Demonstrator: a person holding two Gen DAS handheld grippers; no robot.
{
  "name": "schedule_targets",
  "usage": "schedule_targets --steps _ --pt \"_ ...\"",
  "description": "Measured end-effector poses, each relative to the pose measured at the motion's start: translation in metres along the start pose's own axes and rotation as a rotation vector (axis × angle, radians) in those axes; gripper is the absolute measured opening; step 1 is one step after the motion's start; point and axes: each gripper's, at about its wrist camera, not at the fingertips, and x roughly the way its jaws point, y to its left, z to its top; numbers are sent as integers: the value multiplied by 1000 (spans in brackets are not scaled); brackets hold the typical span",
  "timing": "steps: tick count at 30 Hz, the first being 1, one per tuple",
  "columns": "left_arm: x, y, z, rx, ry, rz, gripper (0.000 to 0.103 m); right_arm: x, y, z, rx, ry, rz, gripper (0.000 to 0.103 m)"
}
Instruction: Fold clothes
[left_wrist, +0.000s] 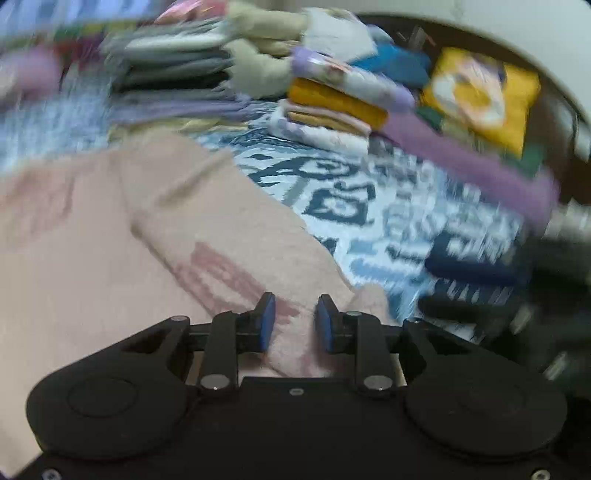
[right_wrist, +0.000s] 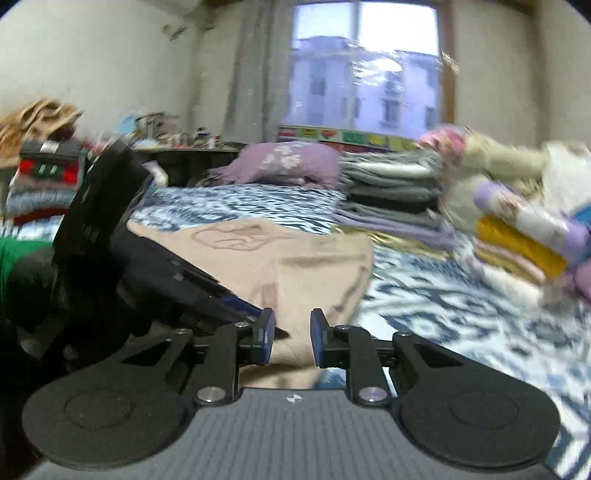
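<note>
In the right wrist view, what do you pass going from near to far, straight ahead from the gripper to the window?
Right gripper → pale pink garment spread flat → blue and white patterned bedspread → purple floral cushion → bright window showing a building outside.

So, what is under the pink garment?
The pink garment lies on the blue-and-white patterned bedspread, which shows around it. Anything else beneath it is covered and cannot be seen.

A pale pink garment (left_wrist: 110, 240) (darker pink print on it) lies spread, partly folded, on the bedspread.
</note>
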Motion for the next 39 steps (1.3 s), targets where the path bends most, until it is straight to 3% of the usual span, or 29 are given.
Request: schedule_targets --steps 5,8,13,15,18,22,25,28,31,34,39 --pt "-11 5 23 -28 -68 48 24 20 20 -2 -90 14 10 22" --pt "1 6 46 -10 -92 95 24 33 25 -8 -97 102 22 22" --pt "53 20 79 13 -50 206 24 35 24 -14 -46 135 37 22" --pt "75 36 79 -41 8 271 22 36 24 -17 -33 140 43 22" --pt "81 47 75 -101 -2 270 22 39 18 -19 1 145 56 22" --pt "80 41 81 -60 24 288 21 40 15 -21 8 139 63 22" --pt "72 26 100 -11 -36 282 21 41 15 -21 3 133 61 22" --pt "91 20 111 46 -10 301 21 40 17 -21 -1 130 56 22" --pt "118 33 105 26 45 330 21 39 18 -21 -4 128 55 22" --pt "121 48 109 -86 47 346 24 40 18 -23 -11 126 54 22" --pt "110 43 117 -54 61 359 25 41 18 -23 -28 121 51 22"
